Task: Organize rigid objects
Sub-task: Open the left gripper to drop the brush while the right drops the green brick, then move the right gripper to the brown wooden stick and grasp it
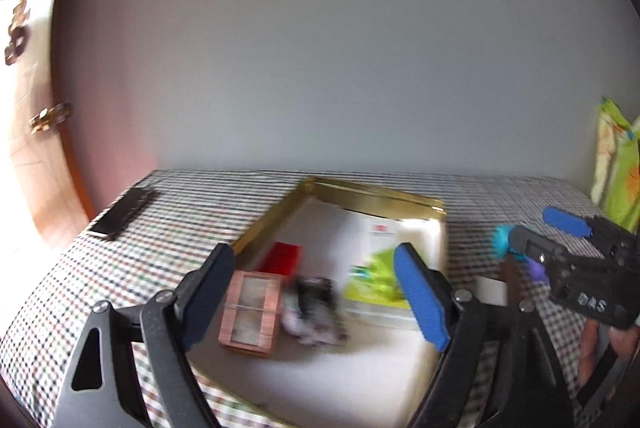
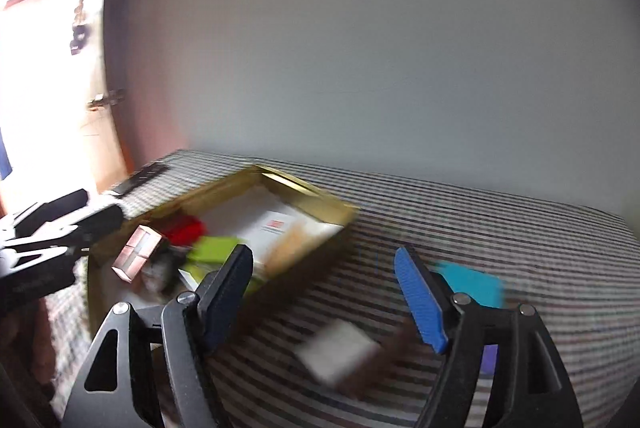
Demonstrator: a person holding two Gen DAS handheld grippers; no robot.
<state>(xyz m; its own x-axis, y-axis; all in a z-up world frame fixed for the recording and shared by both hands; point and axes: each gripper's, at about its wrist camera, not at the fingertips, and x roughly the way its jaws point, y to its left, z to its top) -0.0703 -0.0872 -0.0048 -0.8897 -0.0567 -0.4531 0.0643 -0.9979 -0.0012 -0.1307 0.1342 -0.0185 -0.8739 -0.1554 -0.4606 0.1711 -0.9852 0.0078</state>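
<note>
The left gripper (image 1: 320,292) hangs wide open, holding nothing, over the gold tray (image 1: 280,212); a pink compact (image 1: 250,312) lies inside just beyond it, long axis running near to far. The right gripper (image 2: 324,296) gapes empty over the checked cloth (image 2: 520,248), a white box (image 2: 338,352) lying blurred between its fingers

1. Plain pale grey-white wall (image 1: 340,48) behind, bare and evenly lit.
2. Worktop under a small-checked cloth (image 1: 188,212) in dark, red and white, pushed right up against the wall.
3. Wooden door (image 1: 36,156) at far left, warm brown, with brass hinge (image 1: 50,117) and curled brass fittings above.
4. Strong daylight through the doorway (image 2: 44,88) at left, washed out to white; reddish glow on the wall beside the door frame.
5. Green and orange patterned fabric (image 1: 618,168) at far right, close to the wall.
6. Both views blurred.
</note>
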